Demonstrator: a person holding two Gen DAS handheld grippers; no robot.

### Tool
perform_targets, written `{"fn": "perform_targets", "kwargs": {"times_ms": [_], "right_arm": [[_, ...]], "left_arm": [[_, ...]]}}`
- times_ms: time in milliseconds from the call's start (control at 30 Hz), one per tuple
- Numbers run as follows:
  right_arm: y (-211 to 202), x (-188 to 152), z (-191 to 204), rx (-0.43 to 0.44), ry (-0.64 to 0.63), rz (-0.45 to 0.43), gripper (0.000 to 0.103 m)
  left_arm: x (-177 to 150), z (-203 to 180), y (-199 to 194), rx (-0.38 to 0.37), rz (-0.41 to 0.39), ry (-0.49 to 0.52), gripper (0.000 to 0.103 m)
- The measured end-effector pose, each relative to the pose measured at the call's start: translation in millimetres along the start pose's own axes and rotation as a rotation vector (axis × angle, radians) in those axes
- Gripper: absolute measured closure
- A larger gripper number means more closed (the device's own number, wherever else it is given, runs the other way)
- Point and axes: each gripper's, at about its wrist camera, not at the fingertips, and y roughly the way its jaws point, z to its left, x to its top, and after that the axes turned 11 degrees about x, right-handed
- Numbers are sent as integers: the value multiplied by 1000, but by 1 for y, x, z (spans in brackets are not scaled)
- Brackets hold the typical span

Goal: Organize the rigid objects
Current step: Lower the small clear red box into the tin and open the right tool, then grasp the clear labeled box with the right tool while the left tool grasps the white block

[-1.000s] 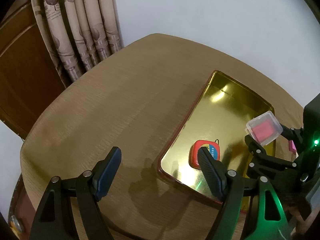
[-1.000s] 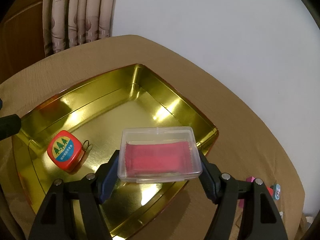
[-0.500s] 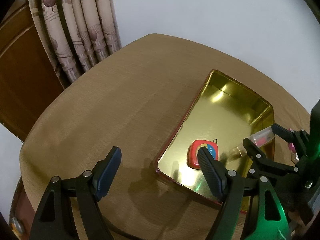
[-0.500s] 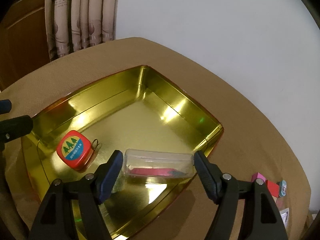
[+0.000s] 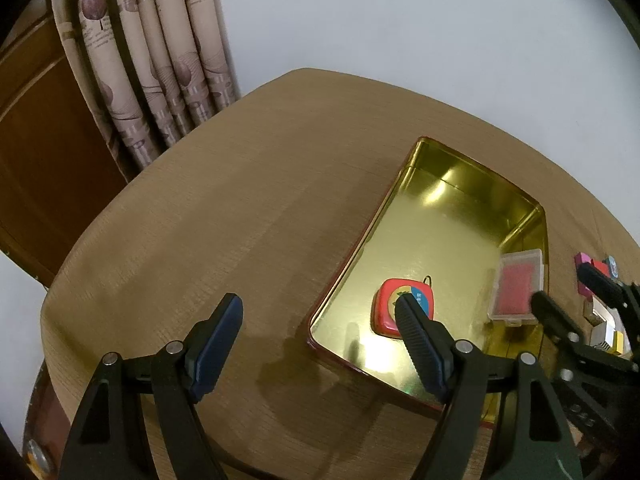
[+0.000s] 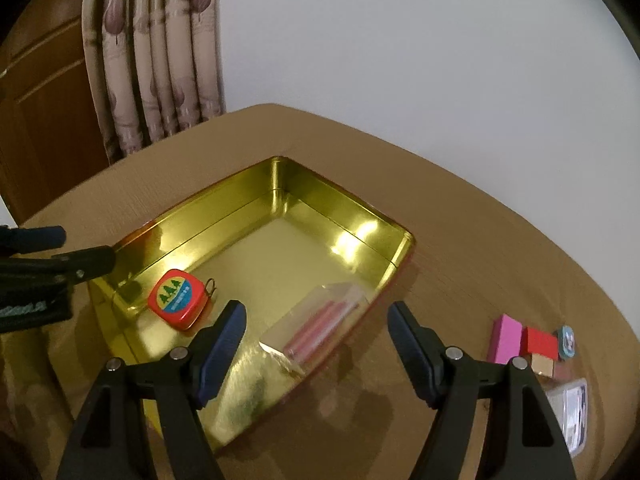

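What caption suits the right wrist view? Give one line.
Open right gripper above a gold tin holding a clear box and red tape measure.

Left tongs (image 5: 318,330) hang angled down, jaws spread wide and empty, blue-padded fingers (image 5: 216,340) well apart. Right tongs (image 6: 314,338) also tilt down, jaws wide and nothing pressed between the pads. From the left camera the right tongs (image 5: 568,294) show at the far right edge; from the right camera the left tongs (image 6: 76,252) poke in at the left edge.
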Motion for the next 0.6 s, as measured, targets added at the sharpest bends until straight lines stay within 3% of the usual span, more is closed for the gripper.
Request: {"fn": "perform_targets", "kwargs": {"times_ms": [267, 600], "right_arm": [[-38, -21, -30, -34, 68, -50, 28], [-96, -77, -131, -211, 239, -71, 28]], "left_arm": [[-2, -3, -3, 11, -9, 12, 27], [-5, -7, -7, 18, -20, 29, 27]]}}
